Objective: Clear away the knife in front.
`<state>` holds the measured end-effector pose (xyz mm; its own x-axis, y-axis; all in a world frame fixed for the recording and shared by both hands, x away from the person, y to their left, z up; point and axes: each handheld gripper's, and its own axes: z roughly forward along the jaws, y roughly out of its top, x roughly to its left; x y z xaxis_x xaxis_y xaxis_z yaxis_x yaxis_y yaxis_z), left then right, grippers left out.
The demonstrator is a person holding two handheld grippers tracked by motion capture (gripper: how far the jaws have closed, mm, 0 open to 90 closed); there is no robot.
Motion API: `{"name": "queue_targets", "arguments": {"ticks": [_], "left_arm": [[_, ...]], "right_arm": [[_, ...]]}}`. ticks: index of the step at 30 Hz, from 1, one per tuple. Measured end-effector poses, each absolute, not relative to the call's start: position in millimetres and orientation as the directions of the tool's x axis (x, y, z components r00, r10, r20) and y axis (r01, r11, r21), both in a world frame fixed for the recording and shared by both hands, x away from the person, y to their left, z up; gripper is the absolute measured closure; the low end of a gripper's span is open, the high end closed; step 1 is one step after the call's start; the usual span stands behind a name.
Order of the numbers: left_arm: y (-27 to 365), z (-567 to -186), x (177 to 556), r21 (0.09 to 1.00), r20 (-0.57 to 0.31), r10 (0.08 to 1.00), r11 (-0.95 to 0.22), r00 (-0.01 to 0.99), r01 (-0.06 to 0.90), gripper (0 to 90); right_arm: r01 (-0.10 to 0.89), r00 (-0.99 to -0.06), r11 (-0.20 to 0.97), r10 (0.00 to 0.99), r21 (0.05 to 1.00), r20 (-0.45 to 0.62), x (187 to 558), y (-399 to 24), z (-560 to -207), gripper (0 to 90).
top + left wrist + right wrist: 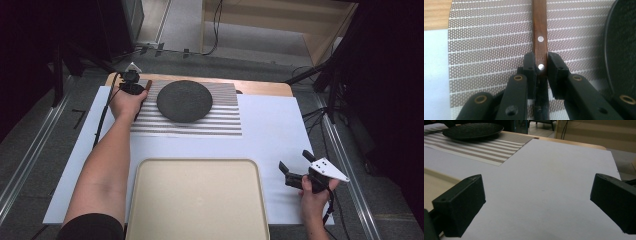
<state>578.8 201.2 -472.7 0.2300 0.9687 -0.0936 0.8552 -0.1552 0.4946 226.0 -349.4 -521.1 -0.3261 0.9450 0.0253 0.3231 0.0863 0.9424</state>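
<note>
A utensil's brown wooden handle (540, 27) with two metal rivets lies on the striped placemat (486, 50), left of a dark round plate (621, 50). My left gripper (541, 67) is shut on that handle, one jaw pressed against each side. From the high view, the left gripper (132, 86) sits at the mat's far left corner, with the handle (148, 85) beside the plate (184, 101). My right gripper (294, 161) is open over the white sheet at the near right. Nothing lies between the wide-apart jaws of the right gripper (536, 205).
A beige tray (197, 200) lies at the near middle of the table, its rim (434, 173) to the left of my right gripper. A white sheet (270, 135) covers the table. The wooden table edge (260, 86) runs behind the placemat (225, 117). Dark stands and cables flank the table.
</note>
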Motion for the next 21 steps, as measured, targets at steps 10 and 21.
{"name": "queue_targets", "arguments": {"ticks": [10,21], "left_arm": [[212,-453,556,0.532,-0.135,0.950,-0.170,0.281,0.829,77.5],[219,-433,528,0.580,-0.134,0.926,-0.217,0.354,0.785,77.4]], "right_arm": [[0.323,-0.332,0.087,0.943,0.942,0.027,226,-349,-521,0.0],[0.327,-0.329,0.088,0.944,0.941,0.026,226,-349,-521,0.0]]}}
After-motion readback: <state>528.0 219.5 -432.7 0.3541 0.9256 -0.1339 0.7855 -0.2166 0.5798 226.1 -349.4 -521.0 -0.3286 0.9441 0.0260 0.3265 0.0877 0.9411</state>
